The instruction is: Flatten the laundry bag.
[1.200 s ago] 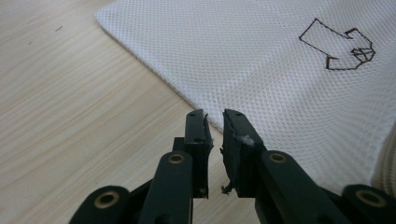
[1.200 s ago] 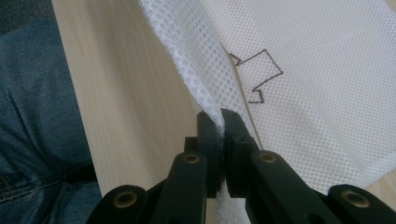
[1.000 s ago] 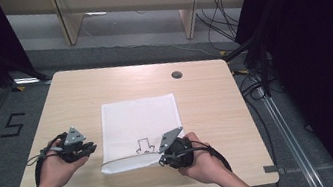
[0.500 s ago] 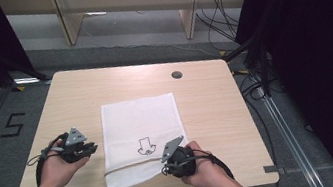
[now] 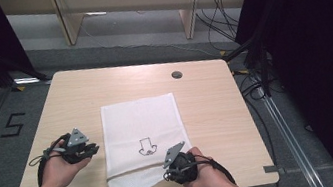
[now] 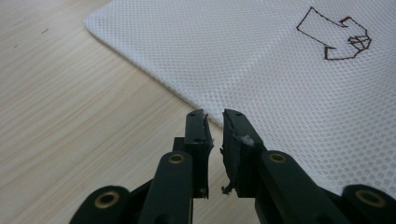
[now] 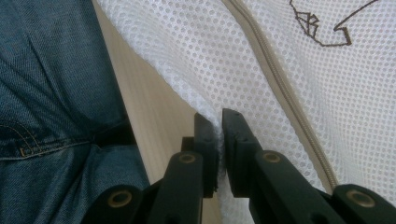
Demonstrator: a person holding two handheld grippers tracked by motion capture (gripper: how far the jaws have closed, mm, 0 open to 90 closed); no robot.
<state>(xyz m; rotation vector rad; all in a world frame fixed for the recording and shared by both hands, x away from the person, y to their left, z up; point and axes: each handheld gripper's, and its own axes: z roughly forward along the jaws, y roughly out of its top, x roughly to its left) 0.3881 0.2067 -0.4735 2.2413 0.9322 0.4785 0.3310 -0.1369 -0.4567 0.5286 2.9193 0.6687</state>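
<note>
At the near edge of the table (image 5: 205, 97), toward its right corner, the right gripper (image 5: 175, 165) sits in the person's right hand (image 5: 208, 175), its jaws nearly together and pinched on the near hem of the white mesh bag (image 5: 142, 127). In the right gripper view the mesh (image 7: 210, 60) runs down between the two black jaws, with only the thickness of the fabric between them, and a zipper (image 7: 275, 79) runs along the bag just beyond the hem. Blue denim of the person's lap (image 7: 51, 93) shows past the table's edge on that view's left.

One bag lies on the table, flat, in the middle between the left and right edges, its near end reaching almost to the near edge where the right gripper has it. A single small outlined arrow mark (image 5: 146, 146) is stitched on its near half; it also shows in the left gripper view (image 6: 337, 37).

Toward the near left corner, the left gripper (image 5: 88, 150) is held in the left hand (image 5: 57, 169) just beside the bag's left edge. Its jaws stand a narrow slit apart and grip nothing; in the left gripper view the bag's edge (image 6: 154, 79) lies just past the tips, over bare wood.

Two grippers, two hands. Far across the table, near the far edge and right of centre, is one round dark cable hole (image 5: 176, 74).
</note>
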